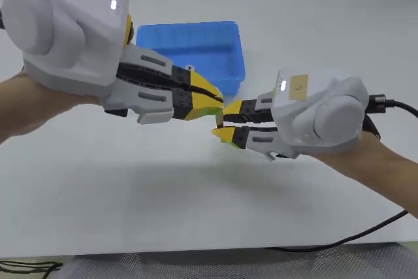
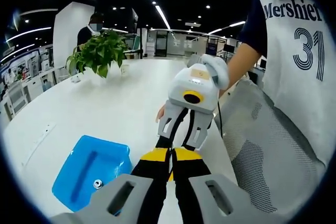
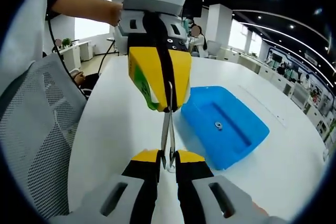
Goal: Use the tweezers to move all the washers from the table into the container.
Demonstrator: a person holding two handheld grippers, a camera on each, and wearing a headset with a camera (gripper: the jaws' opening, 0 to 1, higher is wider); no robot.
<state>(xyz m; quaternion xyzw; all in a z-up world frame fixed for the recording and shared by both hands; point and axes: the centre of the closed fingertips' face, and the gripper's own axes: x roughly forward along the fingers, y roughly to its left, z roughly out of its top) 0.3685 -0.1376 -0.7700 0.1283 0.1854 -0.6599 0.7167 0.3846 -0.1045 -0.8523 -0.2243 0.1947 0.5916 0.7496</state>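
**Tweezers bridged between 2 grippers, 1 washer in the tub**

Closest in, bare white table (image 1: pixel 163 187), with a black cable (image 1: pixel 366 233) trailing off the front right corner. Just above it the 2 tools meet nose to nose. The right gripper (image 1: pixel 225 125) comes in from the right, and its yellow-tipped jaws are drawn in close on either side of the tweezers (image 3: pixel 169 129). I can't tell whether they actually pinch. The tweezers are a thin, bright steel pair, 2 slim blades running straight across the gap and parting slightly at the right gripper's end. Their other end is buried in the left gripper (image 1: pixel 212 104), whose yellow jaws are pressed together on the steel.

Beyond the tips sits the blue plastic container (image 1: pixel 196 37), a shallow rectangular tub on the table, just behind the left gripper's jaws. Inside it, 1 washer (image 1: pixel 189 68): a small silvery ring lying flat on the blue floor.
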